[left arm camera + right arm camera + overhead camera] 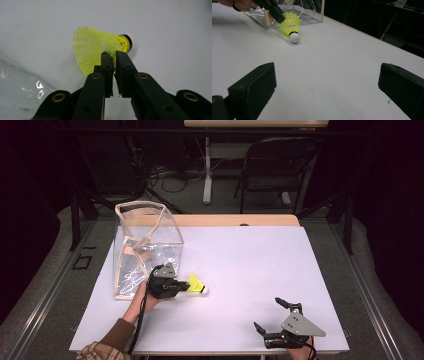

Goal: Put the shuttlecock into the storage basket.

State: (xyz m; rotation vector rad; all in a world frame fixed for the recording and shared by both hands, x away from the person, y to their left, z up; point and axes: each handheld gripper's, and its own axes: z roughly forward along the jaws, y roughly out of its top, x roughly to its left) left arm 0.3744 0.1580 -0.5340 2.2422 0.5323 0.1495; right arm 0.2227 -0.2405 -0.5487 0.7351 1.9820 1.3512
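High view: left gripper [184,287] pinches the yellow shuttlecock [197,284] by its skirt, cork on the white table [260,265], just beside the clear plastic bag [145,245], likely its destination; right gripper [270,316] idles apart, jaws wide. Left gripper view: jaws nearly closed on the skirt mesh near the cork [131,41], a light hold. Right gripper view: jaws wide, nothing between; shuttlecock [291,25] far off, tilted on its cork.

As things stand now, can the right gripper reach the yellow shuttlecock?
Probably yes. The right gripper is open, with bare white table between it and the yellow shuttlecock. But the left gripper is already shut on its skirt.
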